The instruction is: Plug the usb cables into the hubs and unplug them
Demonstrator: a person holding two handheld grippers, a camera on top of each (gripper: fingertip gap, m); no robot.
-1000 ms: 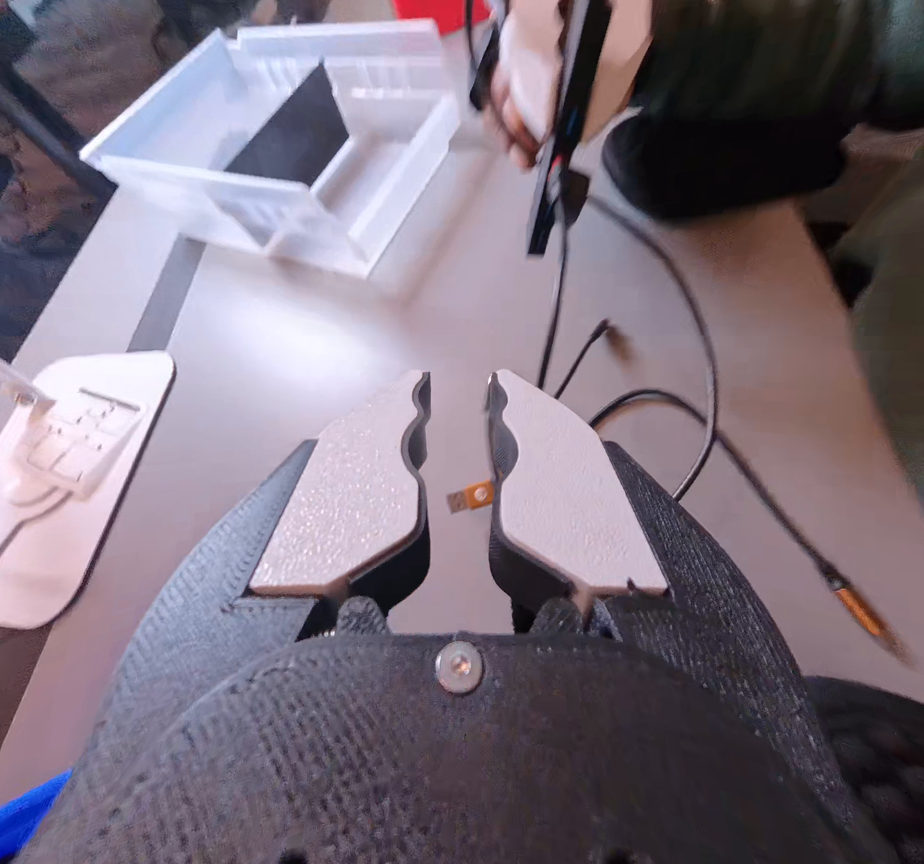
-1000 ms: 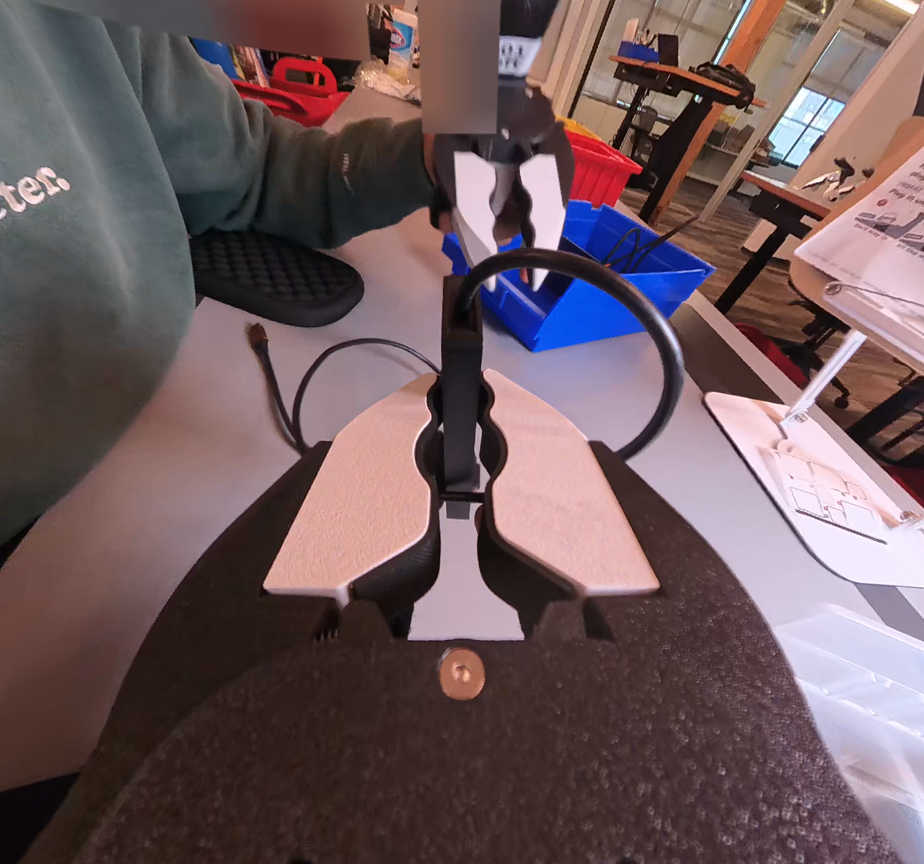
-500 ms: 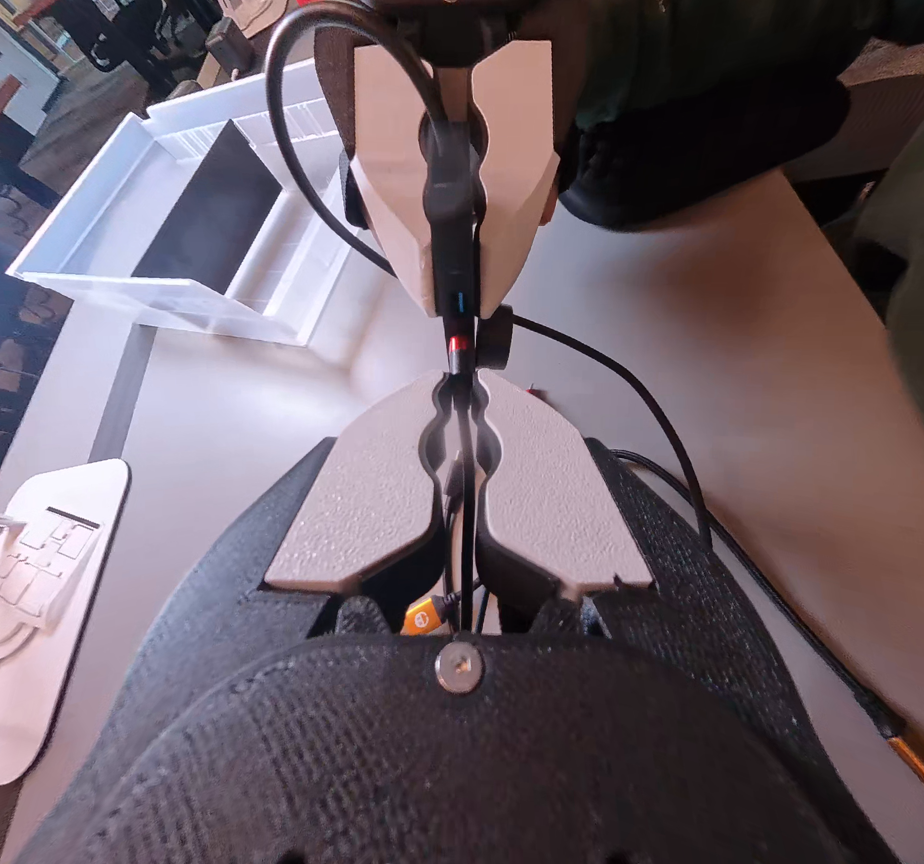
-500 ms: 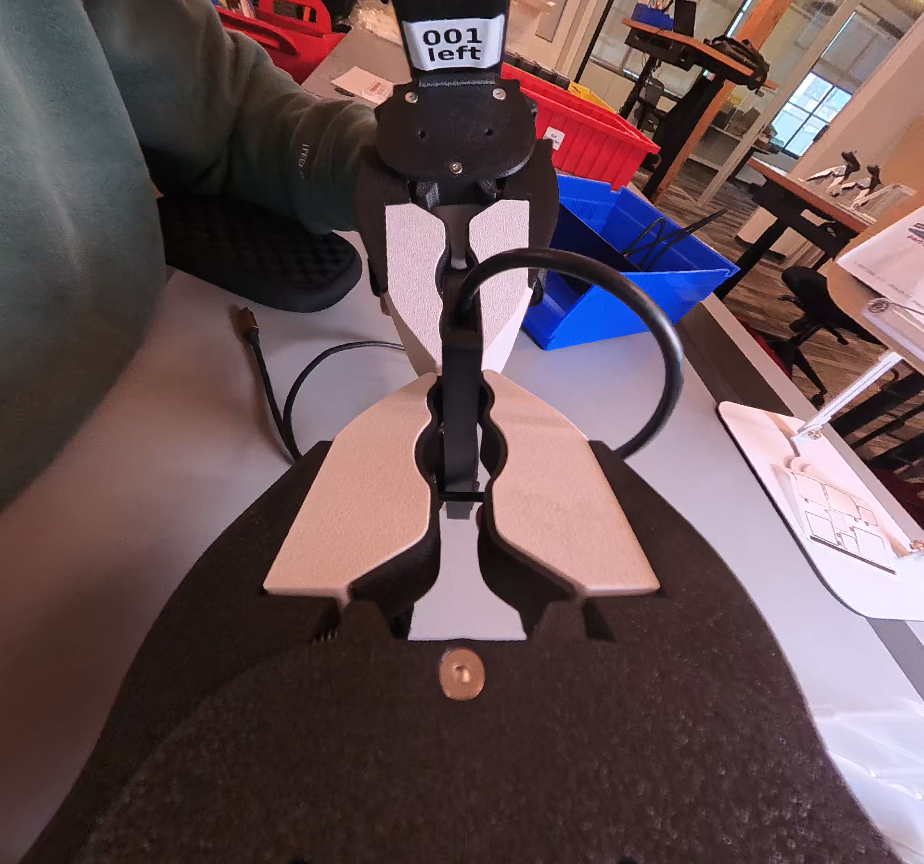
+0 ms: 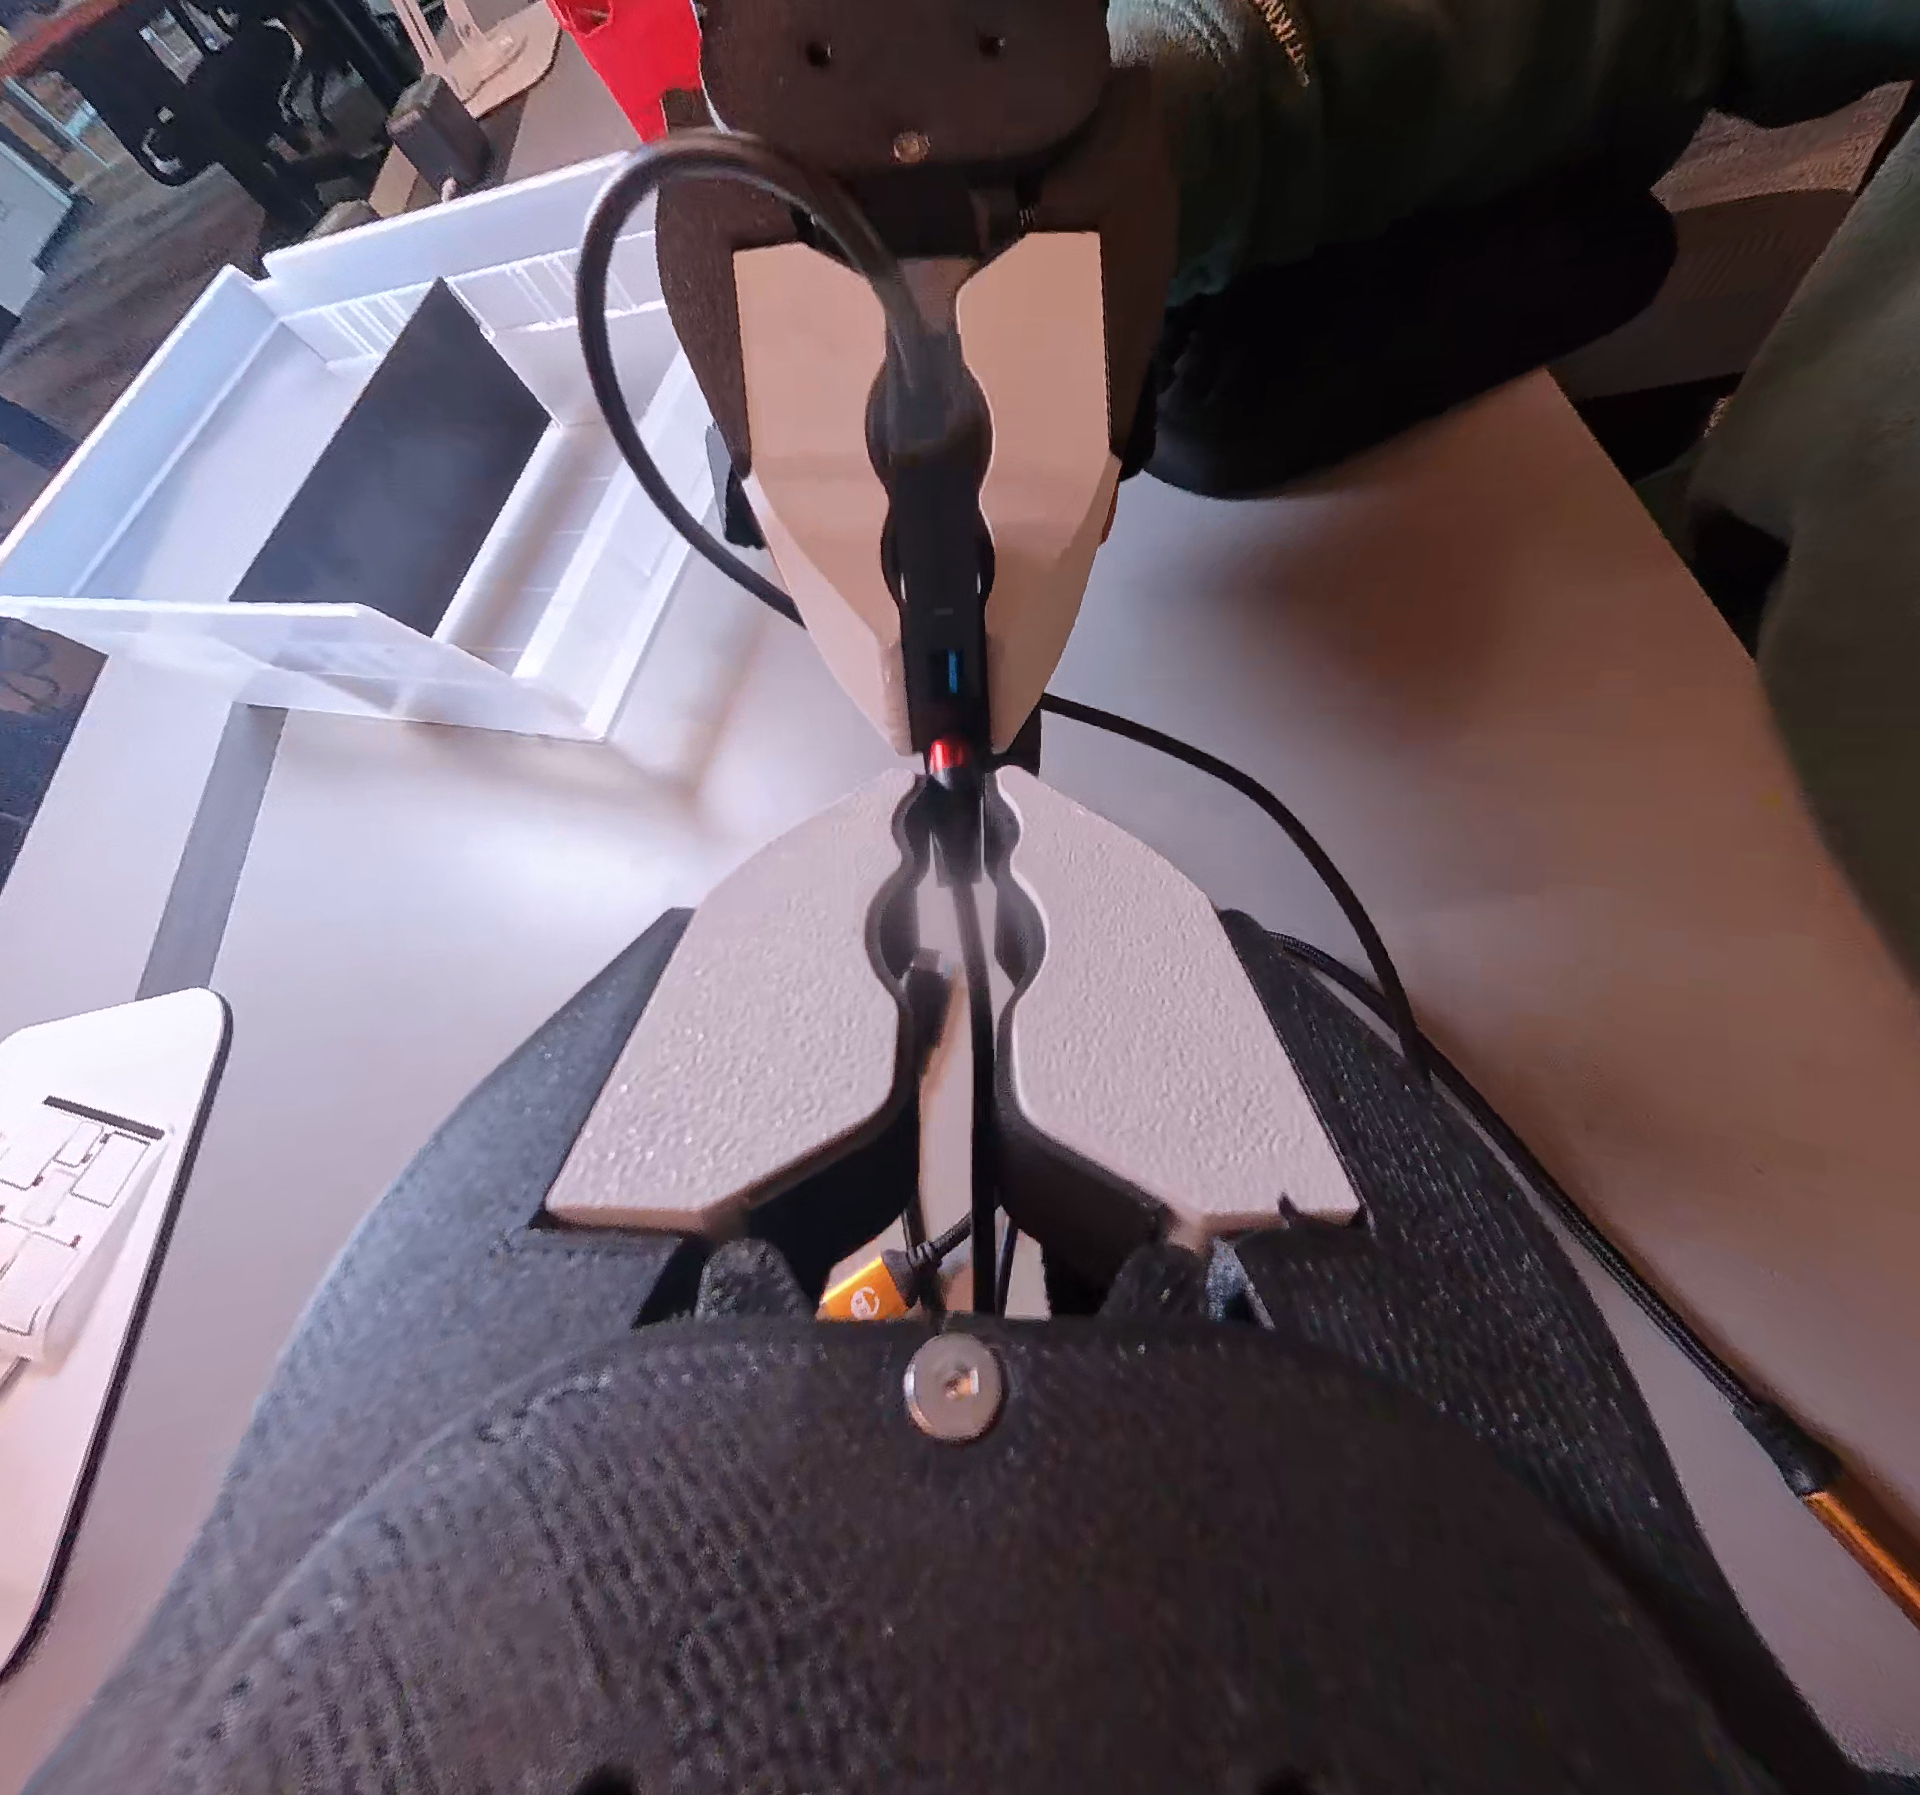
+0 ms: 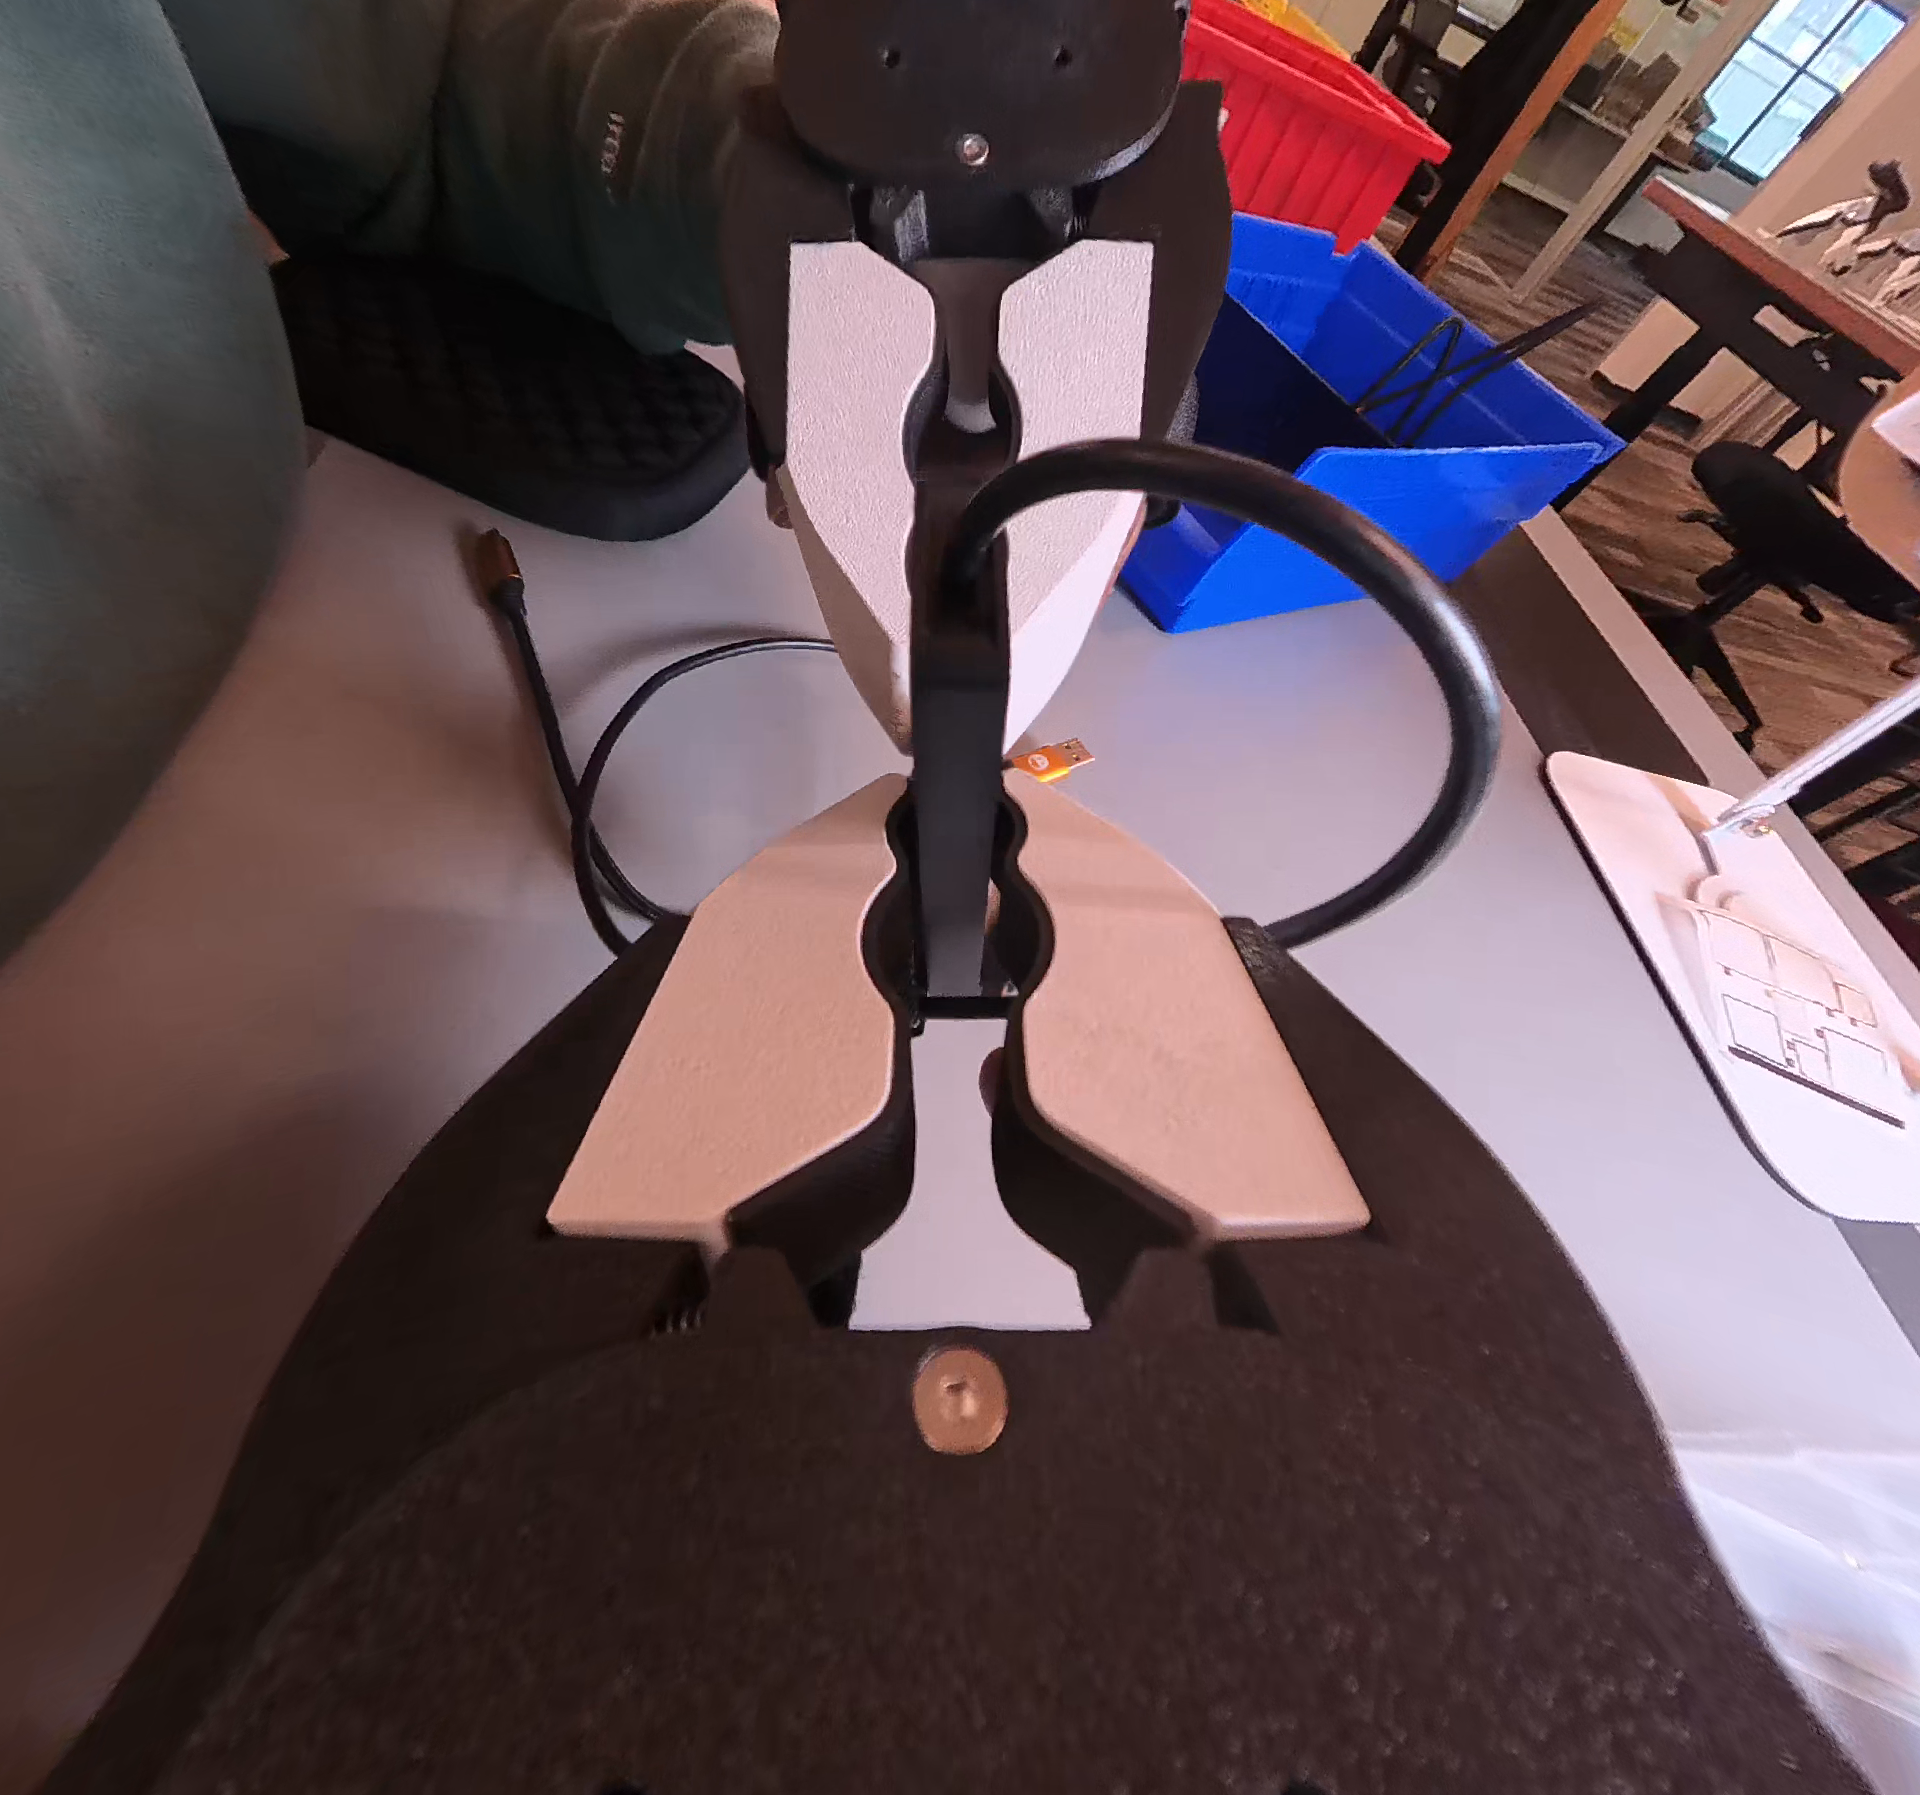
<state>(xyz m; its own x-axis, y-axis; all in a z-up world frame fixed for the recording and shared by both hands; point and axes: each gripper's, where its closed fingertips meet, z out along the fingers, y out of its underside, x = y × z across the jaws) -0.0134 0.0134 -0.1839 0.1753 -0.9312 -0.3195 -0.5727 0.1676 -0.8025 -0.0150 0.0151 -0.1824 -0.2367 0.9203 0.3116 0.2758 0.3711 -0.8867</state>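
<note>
My right gripper (image 6: 954,795) is shut on a slim black USB hub (image 6: 951,862), held edge-up above the table. The hub's thick black cable (image 6: 1455,685) loops to the right. My left gripper (image 5: 954,795) is shut on a thin black USB cable (image 5: 971,1018) just behind its red-collared plug (image 5: 948,758). The two grippers face each other tip to tip. The plug sits against the end of the hub (image 5: 940,623), just below a blue port; its metal tip is hidden. The right gripper (image 5: 940,737) and the left gripper (image 6: 956,743) each show in the other's view.
An orange USB plug (image 6: 1049,760) lies on the grey table under the grippers. A braided cable with a brown plug (image 6: 497,556) lies by a black wrist pad (image 6: 499,405). A white tray (image 5: 343,457), blue bin (image 6: 1351,498), red bin (image 6: 1299,114) and white stand base (image 6: 1766,966) ring the area. Less than 4 cm separates the two grippers' tips.
One second ago my left gripper was open and empty over the table. It has since shut on the cable and risen to the hub. The plug has closed up to the hub's end.
</note>
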